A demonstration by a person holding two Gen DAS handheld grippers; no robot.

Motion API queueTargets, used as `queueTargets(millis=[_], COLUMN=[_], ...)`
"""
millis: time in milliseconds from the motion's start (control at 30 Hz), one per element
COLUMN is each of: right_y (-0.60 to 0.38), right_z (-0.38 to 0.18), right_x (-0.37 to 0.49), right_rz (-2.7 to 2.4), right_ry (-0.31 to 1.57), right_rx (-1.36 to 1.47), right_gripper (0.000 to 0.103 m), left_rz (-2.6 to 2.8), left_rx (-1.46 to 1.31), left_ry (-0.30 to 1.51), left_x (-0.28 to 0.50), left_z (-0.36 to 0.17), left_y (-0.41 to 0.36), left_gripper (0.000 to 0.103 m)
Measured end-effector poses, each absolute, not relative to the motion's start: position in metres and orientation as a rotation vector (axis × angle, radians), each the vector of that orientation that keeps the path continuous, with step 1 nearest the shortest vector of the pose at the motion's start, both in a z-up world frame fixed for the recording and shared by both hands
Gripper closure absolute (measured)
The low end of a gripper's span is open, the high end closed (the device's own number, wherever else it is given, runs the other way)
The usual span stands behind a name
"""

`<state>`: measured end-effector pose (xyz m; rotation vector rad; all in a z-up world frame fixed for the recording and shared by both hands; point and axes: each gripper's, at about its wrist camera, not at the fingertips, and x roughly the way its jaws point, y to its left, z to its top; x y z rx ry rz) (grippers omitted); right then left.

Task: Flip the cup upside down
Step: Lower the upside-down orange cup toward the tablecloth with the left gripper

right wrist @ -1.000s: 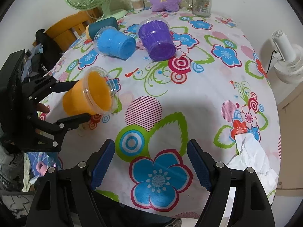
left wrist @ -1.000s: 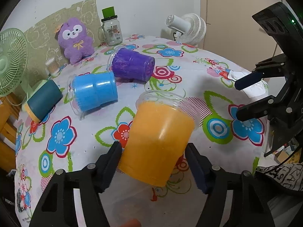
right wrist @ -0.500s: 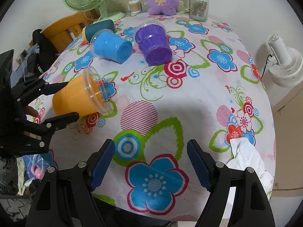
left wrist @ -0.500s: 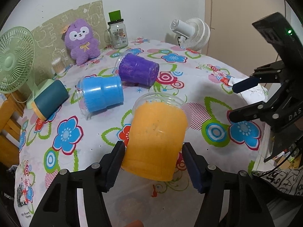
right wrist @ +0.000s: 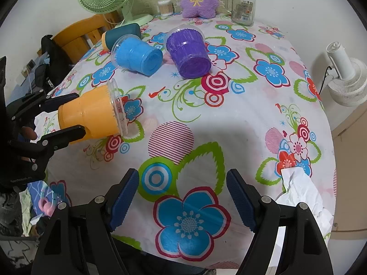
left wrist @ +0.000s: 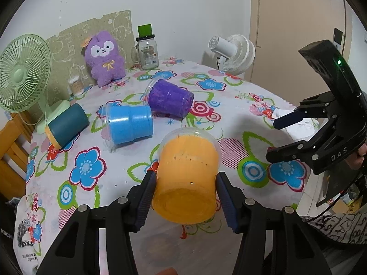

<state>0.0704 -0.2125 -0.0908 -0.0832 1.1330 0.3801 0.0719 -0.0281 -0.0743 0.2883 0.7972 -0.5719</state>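
Observation:
My left gripper point(left wrist: 187, 197) is shut on an orange cup point(left wrist: 187, 171) with a clear rim. The cup is tilted, its base toward the camera and its mouth pointing away and down. In the right wrist view the orange cup point(right wrist: 91, 114) lies nearly sideways in the left gripper point(right wrist: 68, 114), its rim low edge at or just above the flowered tablecloth point(right wrist: 229, 119). My right gripper point(right wrist: 182, 197) is open and empty over the table's near edge; it also shows in the left wrist view point(left wrist: 278, 137).
A blue cup point(left wrist: 129, 125), a purple cup point(left wrist: 169, 99) and a dark teal cup point(left wrist: 66, 126) lie on their sides farther back. A green fan point(left wrist: 23, 73), a purple plush toy point(left wrist: 104, 58), a glass jar point(left wrist: 148, 50), a white fan point(left wrist: 234, 53) and crumpled tissue point(right wrist: 302, 197) stand around the table's edges.
The left gripper has closed onto the orange cup and tipped it further, so its base now faces the camera and its mouth has swung down toward the cloth. The right gripper has stayed open.

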Motion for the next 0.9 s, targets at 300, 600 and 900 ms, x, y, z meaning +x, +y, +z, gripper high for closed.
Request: queueTargets(millis=[300,600,900], right_y=[-0.213,-0.207,-0.200], right_z=[-0.090,-0.090,-0.089], right_x=[0.070,0.069,0.067], right_rz=[0.385,0.409,0.429], right_ry=[1.133,1.127,1.123], right_rx=[-0.082,-0.090,-0.100], right_gripper=[0.022,0.022,0.022], left_rz=[-0.559,-0.530,-0.509], left_rx=[0.264,0.250,0.249], left_ry=[0.763,0.709,0.696], left_x=[0.069,0.060,0.051], left_z=[-0.062,-0.039,-0.032], left_y=[-0.025,-0.019,-0.016], left_gripper=[0.049,0.057,0.055])
